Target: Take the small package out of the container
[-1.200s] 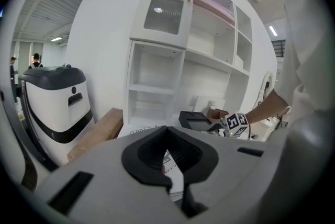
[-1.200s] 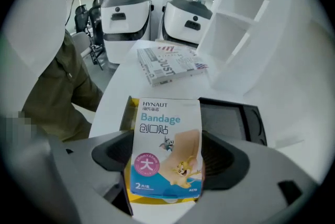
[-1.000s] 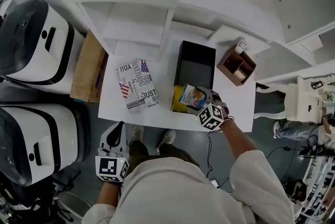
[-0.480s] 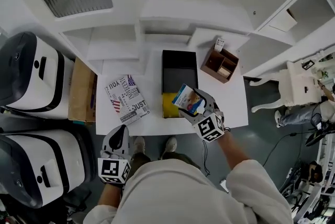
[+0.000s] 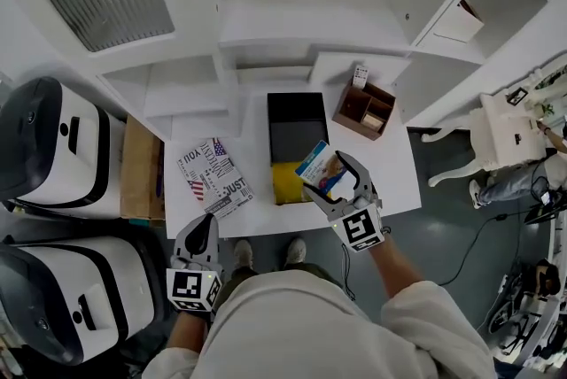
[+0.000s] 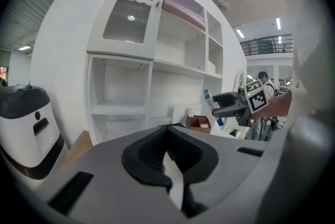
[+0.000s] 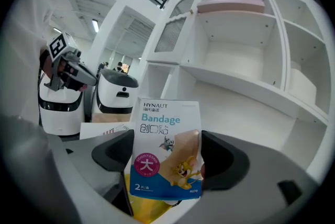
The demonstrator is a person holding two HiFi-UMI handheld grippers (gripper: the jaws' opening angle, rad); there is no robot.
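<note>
A small white and blue bandage package [image 5: 320,168] hangs above the near end of the long black container [image 5: 296,122] on the white table [image 5: 394,178]. My right gripper [image 5: 333,181] is shut on it. In the right gripper view the package [image 7: 167,129] stands upright between the jaws, with a yellow item [image 7: 146,210] below it. That yellow item [image 5: 286,184] lies at the container's near end. My left gripper [image 5: 200,237] is shut and holds nothing, below the table's front edge. The left gripper view shows its jaws [image 6: 170,165] together and the right gripper [image 6: 230,105] far off.
A flag-print bag [image 5: 213,176] lies on the table's left part. A brown wooden organiser [image 5: 363,110] stands at the back right. A cardboard box [image 5: 140,166] and two black-and-white machines [image 5: 49,143] are left of the table. White shelves [image 5: 266,23] rise behind.
My right gripper has lifted the bandage package up out of the black container's near end. The left gripper has stayed shut below the table edge.
</note>
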